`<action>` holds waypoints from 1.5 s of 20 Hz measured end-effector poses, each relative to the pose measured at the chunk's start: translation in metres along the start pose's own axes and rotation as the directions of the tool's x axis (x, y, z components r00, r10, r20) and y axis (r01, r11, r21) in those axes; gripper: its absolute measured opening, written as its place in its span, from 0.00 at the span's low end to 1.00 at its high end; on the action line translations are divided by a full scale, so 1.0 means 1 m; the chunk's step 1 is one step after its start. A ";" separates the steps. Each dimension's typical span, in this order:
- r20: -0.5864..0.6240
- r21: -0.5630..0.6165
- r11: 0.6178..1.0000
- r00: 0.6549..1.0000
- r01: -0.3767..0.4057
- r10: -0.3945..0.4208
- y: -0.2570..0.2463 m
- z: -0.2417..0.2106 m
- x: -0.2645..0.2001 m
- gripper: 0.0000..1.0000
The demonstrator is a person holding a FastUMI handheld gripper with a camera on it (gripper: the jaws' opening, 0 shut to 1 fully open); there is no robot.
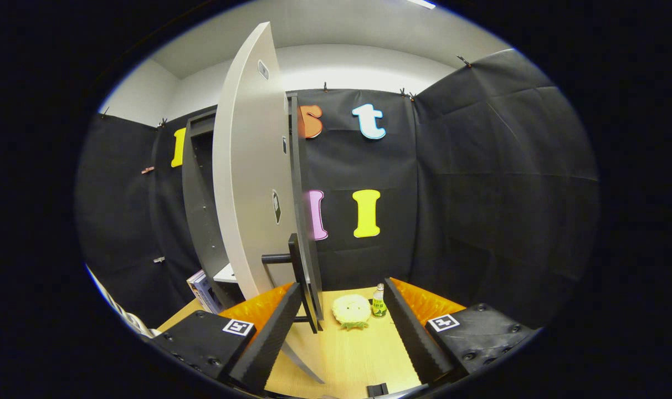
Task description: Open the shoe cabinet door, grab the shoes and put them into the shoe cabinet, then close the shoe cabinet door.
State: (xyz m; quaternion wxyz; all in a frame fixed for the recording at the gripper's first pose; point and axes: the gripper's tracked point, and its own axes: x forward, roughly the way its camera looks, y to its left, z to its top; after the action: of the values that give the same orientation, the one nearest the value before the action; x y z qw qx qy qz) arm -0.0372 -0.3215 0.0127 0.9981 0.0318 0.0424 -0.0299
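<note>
The shoe cabinet (198,183) is a tall dark grey box standing left of my fingers. Its door (247,183) is swung out towards me, pale inner face showing and dark edge turned to me. The door's black bar handle (295,256) sits right at my left fingertip (291,296), just inside it. My gripper (342,287) is open, fingers wide apart; the right finger (410,332) touches nothing. Beyond the fingers a pale yellow rounded thing (351,310), perhaps a shoe seen end on, lies on the wooden table (358,354).
A small green bottle (378,302) stands beside the pale thing, close to my right fingertip. A white shelf (227,272) shows inside the cabinet's bottom, with a box or book (203,291) leaning in front of it. Black cloth walls close the booth behind and right.
</note>
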 end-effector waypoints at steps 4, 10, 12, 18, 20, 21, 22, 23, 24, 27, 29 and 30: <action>0.011 -0.013 1.000 1.000 0.011 -0.011 0.010 0.000 0.001 0.98; 0.001 0.026 0.997 0.997 0.071 -0.071 0.016 -0.004 0.001 0.96; 0.000 0.026 0.996 0.997 0.082 -0.082 0.023 -0.006 -0.001 0.96; -0.010 0.022 0.998 0.998 0.067 -0.067 0.064 -0.011 -0.003 0.96; -0.017 0.028 0.999 0.999 0.045 -0.045 0.084 -0.014 -0.001 0.96; -0.022 0.030 0.999 0.999 0.033 -0.032 0.094 -0.015 0.000 0.96; -0.024 0.028 0.999 0.999 0.021 -0.020 0.103 -0.017 0.001 0.96; -0.026 0.023 1.000 1.000 0.009 -0.009 0.112 -0.018 0.003 0.96; -0.026 0.018 1.000 1.000 -0.002 0.003 0.121 -0.018 0.005 0.96; -0.033 0.017 0.999 0.999 -0.037 0.037 0.152 -0.020 0.015 0.96; -0.033 0.027 0.998 0.998 -0.057 0.058 0.166 -0.020 0.019 0.96; -0.032 0.035 0.997 0.997 -0.066 0.067 0.173 -0.020 0.021 0.96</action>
State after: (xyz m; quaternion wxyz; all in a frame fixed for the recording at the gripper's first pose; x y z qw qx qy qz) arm -0.0074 -0.1486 0.0012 0.9970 0.0508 0.0575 0.0033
